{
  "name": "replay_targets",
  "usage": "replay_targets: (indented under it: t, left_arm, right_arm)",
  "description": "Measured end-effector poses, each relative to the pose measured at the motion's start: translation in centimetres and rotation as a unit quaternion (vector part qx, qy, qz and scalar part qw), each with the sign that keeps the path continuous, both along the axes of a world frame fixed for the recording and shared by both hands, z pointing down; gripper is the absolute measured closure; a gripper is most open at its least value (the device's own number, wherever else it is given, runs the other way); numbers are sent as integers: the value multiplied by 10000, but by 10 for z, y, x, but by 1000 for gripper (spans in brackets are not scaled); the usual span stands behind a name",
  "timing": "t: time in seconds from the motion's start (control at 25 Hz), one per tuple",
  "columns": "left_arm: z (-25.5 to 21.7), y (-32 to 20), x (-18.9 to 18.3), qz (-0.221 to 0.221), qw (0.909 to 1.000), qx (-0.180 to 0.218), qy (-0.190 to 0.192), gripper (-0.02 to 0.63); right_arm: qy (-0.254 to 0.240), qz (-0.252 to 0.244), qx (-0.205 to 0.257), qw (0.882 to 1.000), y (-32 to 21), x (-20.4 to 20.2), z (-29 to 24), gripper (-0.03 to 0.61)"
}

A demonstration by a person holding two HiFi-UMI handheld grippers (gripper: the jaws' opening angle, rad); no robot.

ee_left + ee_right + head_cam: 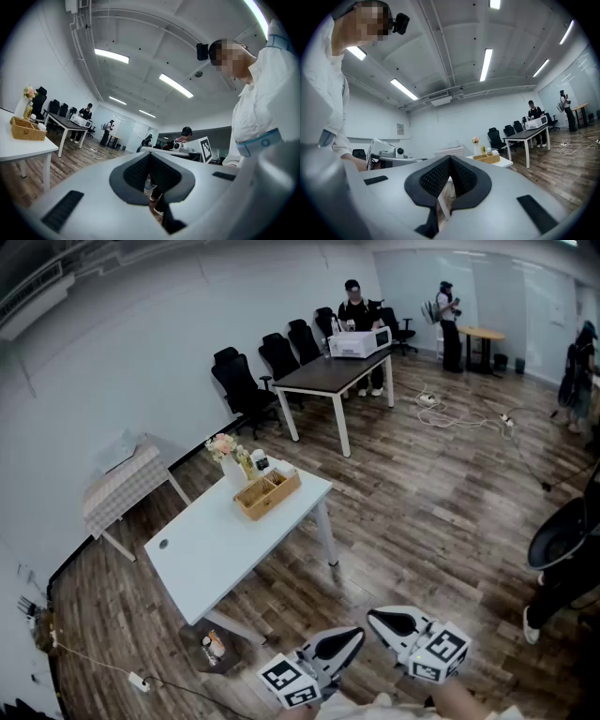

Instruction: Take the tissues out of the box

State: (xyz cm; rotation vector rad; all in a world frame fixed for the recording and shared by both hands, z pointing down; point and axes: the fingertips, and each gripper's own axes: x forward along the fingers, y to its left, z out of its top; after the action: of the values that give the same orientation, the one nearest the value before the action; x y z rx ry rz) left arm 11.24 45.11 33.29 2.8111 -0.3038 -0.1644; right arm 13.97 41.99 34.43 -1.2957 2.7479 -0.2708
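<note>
Left gripper (149, 154): jaws pressed together, nothing between them. Right gripper (450, 158): also fully closed and empty. In the head view both sit at the 6 o'clock edge, close to the person's body and above the wood floor (422, 512). The left gripper (352, 638) and right gripper (380, 618) have their tips nearly meeting, neither touching anything.

The white worktop (216, 549) lies at roughly 11 o'clock from the grippers and well apart from them, its long axis running about 7 to 1 o'clock. A wicker basket (267, 493) sits near its far end, lying along the same axis, with a flower vase (225, 451) just beside it at 10 o'clock.

The tissue box can't be made out for sure. A small white item (281, 468) just past the basket could be it, but it's too small to tell. Task not yet started.

The left gripper is slightly nearer the worktop. The next move probably needs a walk-up toward 11 o'clock and opened jaws before any pull.
</note>
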Motion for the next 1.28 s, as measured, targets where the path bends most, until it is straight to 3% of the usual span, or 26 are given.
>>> replay_targets:
  t: [0.76,1.0,1.28]
  left_arm:
    - [-3,-3,-1,-80,10000,-28,26,614]
    - [-16,-16,-3,-152,9998,153,25,612]
    - [-8,-22,-16,-189,9997,-108,55,612]
  right_arm:
    - [-106,-176,-105,9997,-1,-9,-5,548]
    - [-145,-407,85,9990,-16,-14,-22,548]
    - [-416,-561,-327,9970,-22,-28,-13,545]
